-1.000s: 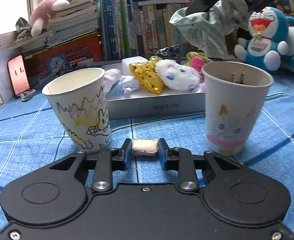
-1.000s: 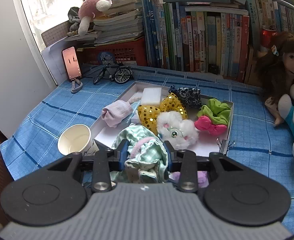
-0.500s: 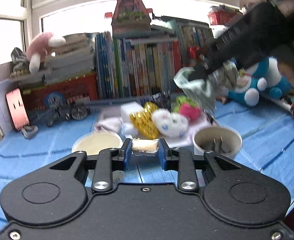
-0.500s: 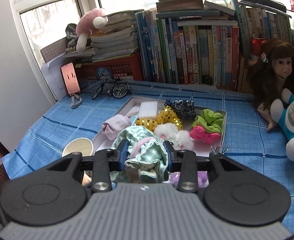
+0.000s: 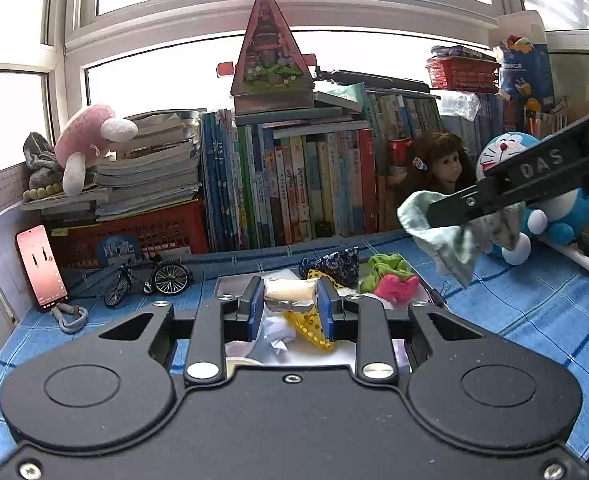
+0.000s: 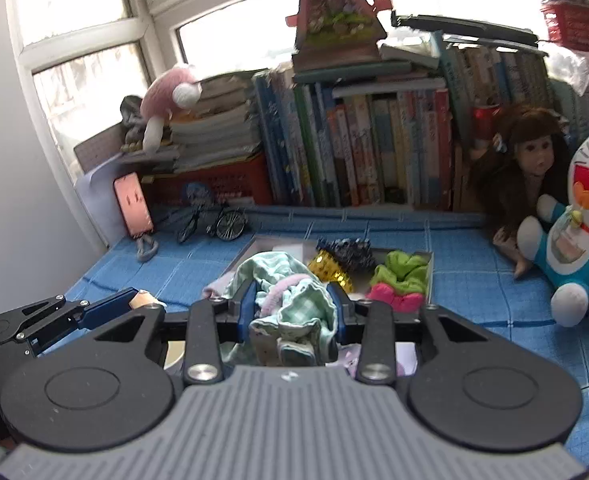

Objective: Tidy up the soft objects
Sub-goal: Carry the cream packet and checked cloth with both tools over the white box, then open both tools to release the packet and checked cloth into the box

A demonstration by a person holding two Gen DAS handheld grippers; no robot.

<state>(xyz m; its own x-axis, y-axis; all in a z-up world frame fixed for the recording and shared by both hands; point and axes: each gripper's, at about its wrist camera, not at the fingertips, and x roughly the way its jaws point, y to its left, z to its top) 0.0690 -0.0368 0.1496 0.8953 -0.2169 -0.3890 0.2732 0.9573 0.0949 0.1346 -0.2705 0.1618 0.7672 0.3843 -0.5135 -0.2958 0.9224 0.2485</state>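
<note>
My left gripper (image 5: 290, 304) is shut on a small cream soft block (image 5: 290, 294) and holds it high above the grey tray (image 5: 230, 286). My right gripper (image 6: 292, 310) is shut on a crumpled green checked cloth (image 6: 290, 300); the cloth also shows hanging at the right of the left wrist view (image 5: 446, 236). The tray holds a gold sequin piece (image 6: 328, 270), a dark patterned scrunchie (image 6: 348, 252), a green scrunchie (image 6: 402, 266) and a pink bow (image 6: 394, 300). The left gripper also shows at the lower left of the right wrist view (image 6: 142, 300).
A blue checked cloth (image 5: 534, 304) covers the table. A row of books (image 5: 294, 184), a red crate (image 5: 134, 232), a toy bicycle (image 5: 146, 280) and a phone (image 5: 40, 264) stand at the back. A doll (image 6: 522, 168) and a Doraemon plush (image 6: 578, 232) sit at the right.
Both grippers have risen well above the table with their loads. The two paper cups have dropped out of the left wrist view, and more window and bookshelf shows.
</note>
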